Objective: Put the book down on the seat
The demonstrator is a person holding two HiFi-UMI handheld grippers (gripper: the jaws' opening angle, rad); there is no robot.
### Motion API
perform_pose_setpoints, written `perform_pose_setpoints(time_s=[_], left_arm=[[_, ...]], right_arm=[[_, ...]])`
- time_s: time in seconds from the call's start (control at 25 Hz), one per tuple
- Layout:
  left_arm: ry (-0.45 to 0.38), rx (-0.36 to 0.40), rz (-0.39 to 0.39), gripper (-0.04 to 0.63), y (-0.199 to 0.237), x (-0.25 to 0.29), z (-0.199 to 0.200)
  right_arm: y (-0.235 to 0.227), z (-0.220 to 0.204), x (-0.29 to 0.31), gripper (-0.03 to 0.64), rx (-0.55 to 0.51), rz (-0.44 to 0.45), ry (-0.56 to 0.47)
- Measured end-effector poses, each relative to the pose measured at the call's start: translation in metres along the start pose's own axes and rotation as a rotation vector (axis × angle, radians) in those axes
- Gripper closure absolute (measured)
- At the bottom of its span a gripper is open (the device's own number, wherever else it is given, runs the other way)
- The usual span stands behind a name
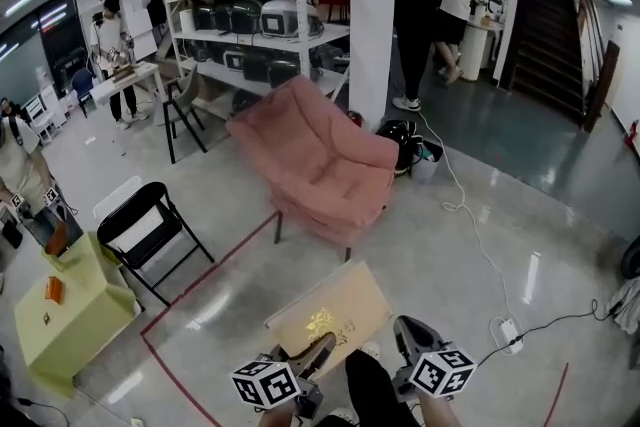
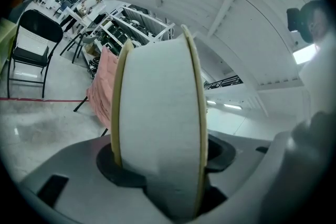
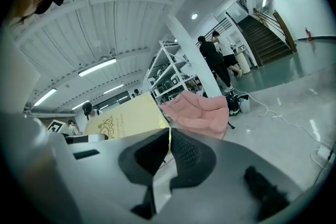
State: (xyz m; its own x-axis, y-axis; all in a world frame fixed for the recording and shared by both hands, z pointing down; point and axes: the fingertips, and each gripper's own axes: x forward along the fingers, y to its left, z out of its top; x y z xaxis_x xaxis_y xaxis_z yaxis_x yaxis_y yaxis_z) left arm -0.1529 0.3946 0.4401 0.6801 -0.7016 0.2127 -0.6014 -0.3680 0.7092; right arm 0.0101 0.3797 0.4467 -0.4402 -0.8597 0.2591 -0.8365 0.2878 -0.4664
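Standing edge-on, the book [image 2: 157, 107] fills the jaws of the left gripper [image 2: 160, 165].

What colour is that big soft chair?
The chair is dusty pink; the head view shows it best.

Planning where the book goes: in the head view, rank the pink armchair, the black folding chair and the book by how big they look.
1. pink armchair: clearly the largest.
2 and 3. black folding chair and book: they look about alike, and the book is much nearer the camera, so I leave them unranked.
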Motion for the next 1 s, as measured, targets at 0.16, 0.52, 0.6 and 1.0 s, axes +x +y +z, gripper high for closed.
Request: perform_pose_setpoints(time_s=[0.16,0.52,0.6,1.0], left_arm=[[0.011,-0.019,0.006,0.310,0.007,0.019,0.000],[0.015,-0.014,0.035,0.310,0.028,0.088,0.033],[0.013,-0.016,0.045,0.310,0.034,0.105,0.042],[-0.020,-0.058,0.097,0.310,0.054,0.194,0.082]], right_arm=[[-0.015,0.008,0.014,0.604,-0.025,-0.010,0.001],[-0.056,0.051,0.075,0.604,0.025,0.013,-0.021],[-0.065,0.059,0.091,0.603,0.029,0.015,-0.012],[-0.112,0.102,0.174,0.604,0.019,0.045,0.035]])
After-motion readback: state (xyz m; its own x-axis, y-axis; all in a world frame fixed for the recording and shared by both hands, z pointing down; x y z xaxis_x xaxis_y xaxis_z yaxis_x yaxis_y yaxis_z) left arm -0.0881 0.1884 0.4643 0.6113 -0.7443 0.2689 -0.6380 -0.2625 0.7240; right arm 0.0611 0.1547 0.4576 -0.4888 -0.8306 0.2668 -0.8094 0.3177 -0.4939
